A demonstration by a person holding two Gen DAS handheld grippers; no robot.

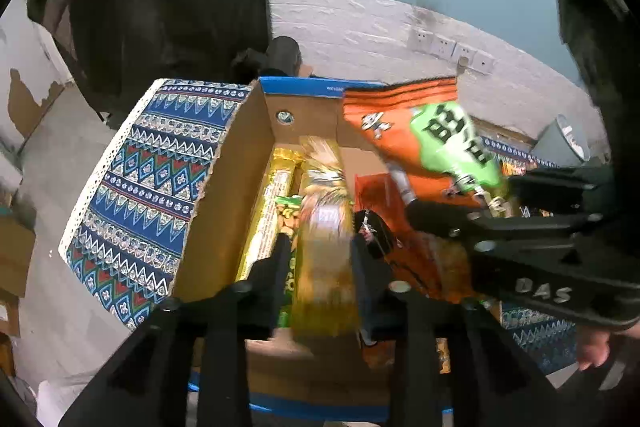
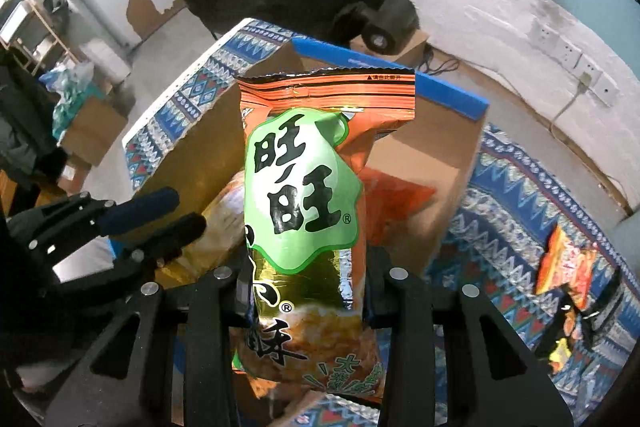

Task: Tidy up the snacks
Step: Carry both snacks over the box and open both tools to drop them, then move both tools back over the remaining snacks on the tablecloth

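Left wrist view: the left gripper (image 1: 320, 263) is down in the box (image 1: 224, 195), its two fingers (image 1: 276, 267) pressed on either side of a yellow pack (image 1: 326, 227), which looks blurred. That pack lies lengthwise on the box floor. Just left of it sits a green pack (image 1: 289, 211), and beyond that a gold roll (image 1: 268, 211) lies along the left wall. An orange pack (image 1: 376, 195) lies flat on the right side of the box floor. Coming in from the right, the right gripper (image 1: 472, 207) holds an orange bag (image 1: 416, 143) with a green label up over the box's right half. The box stands on a patterned cloth (image 1: 140, 195).

Right wrist view: the right gripper (image 2: 306, 291) is clamped around the lower part of the orange bag (image 2: 308, 195), which stands upright between the fingers, crimped end at the top, in front of the open box (image 2: 424, 155). At left, the left gripper (image 2: 176, 215) reaches into the box; how wide it stands can't be told from here. The yellow pack (image 2: 224, 211) shows behind the bag. More snack packs (image 2: 564, 263) lie on the cloth (image 2: 520, 195) to the right of the box.
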